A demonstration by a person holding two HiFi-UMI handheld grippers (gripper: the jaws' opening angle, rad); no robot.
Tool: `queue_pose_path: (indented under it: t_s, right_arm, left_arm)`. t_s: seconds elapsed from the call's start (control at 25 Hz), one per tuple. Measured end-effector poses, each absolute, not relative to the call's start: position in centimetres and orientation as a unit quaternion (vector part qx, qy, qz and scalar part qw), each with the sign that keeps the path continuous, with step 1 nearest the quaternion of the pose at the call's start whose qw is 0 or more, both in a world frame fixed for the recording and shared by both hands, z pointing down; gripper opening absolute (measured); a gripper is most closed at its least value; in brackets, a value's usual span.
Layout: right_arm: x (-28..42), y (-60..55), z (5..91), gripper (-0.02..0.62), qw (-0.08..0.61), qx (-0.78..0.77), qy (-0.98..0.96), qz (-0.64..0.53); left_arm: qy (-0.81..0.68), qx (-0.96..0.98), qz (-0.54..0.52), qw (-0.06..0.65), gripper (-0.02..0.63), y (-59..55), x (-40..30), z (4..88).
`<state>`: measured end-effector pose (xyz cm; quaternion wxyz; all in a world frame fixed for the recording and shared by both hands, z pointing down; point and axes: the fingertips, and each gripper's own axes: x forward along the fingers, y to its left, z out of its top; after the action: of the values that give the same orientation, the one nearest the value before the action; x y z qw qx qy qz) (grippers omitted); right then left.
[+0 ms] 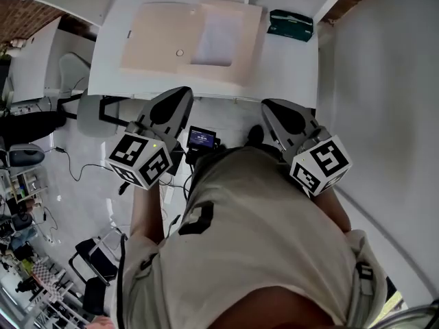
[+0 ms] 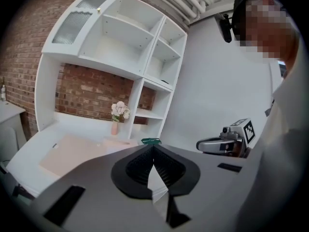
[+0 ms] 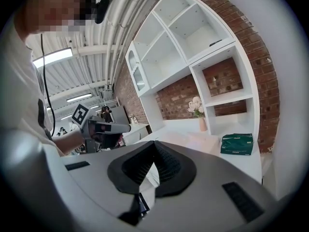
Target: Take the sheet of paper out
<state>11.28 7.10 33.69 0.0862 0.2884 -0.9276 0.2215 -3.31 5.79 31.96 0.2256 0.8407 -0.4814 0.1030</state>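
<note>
Both grippers are clenched and empty, left gripper [image 1: 182,93] and right gripper [image 1: 269,105] held short of the desk [image 1: 288,67]; sheet of paper [image 1: 218,40] lies on the right half of the beige folder [image 1: 159,36]; best to pin the folder with one and pinch the sheet's edge with the other.

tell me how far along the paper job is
Done: nothing that shows. The sheet of paper lies in the beige folder on the white desk.
In hand: nothing. The left gripper and right gripper are both shut and empty, held short of the desk's near edge.
Left: reach the folder, grip the sheet and draw it out.
</note>
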Motion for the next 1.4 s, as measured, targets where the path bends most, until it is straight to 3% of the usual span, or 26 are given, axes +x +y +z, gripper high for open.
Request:
queue_pose_path:
  t_s: [0.4, 0.76, 1.4]
  right_arm:
    - [15.8, 4.3, 34.8, 0.018, 0.09, 0.267, -0.928, 0.245]
    - [14.9, 2.3, 35.4, 0.018, 0.086, 0.247, -0.929, 0.263]
    - [3.0, -0.5, 37.4, 0.018, 0.152, 0.263, -0.919, 0.251]
  left_arm:
    - [-0.524, 0.813, 0.108, 0.231, 0.017, 4.0, -0.9, 32.5]
    - [-0.548, 0.795, 0.121, 0.23, 0.017, 1.9, -3.3, 32.6]
    - [-0.496, 0.822, 0.122, 0.252, 0.017, -3.4, -13.0, 37.4]
